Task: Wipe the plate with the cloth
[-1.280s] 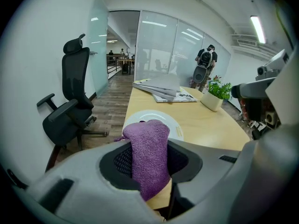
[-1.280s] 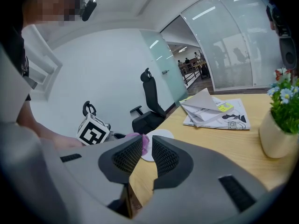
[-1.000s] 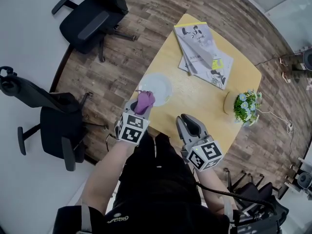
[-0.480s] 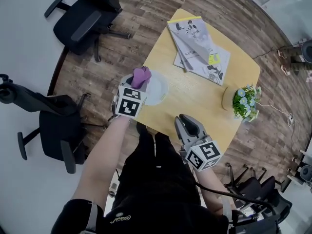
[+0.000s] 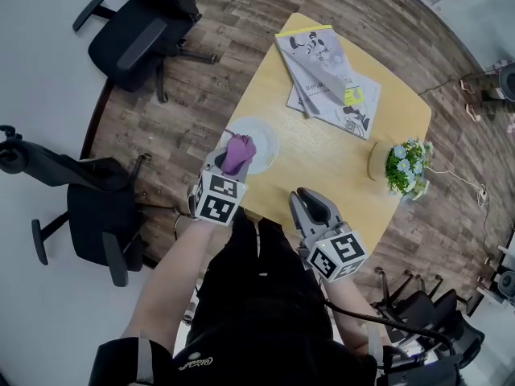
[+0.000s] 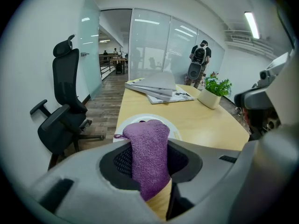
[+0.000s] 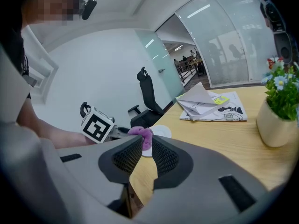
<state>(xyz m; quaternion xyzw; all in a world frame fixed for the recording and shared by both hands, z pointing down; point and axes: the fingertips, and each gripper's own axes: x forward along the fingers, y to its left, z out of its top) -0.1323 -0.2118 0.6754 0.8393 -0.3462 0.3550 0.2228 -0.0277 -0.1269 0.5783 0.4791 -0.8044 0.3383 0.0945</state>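
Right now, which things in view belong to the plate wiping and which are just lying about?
In the job: purple cloth, clamped in the left gripper; white plate.

Lying about: stack of books; potted plant; office chairs; right gripper, jaws slightly apart and empty.

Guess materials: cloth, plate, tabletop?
Cloth: purple terry or microfibre by its nubby knit texture, matte.
Plate: plain white and smooth, probably ceramic or melamine; can't tell which.
Tabletop: pale, even wood tone with a satin sheen, likely laminate or veneer.
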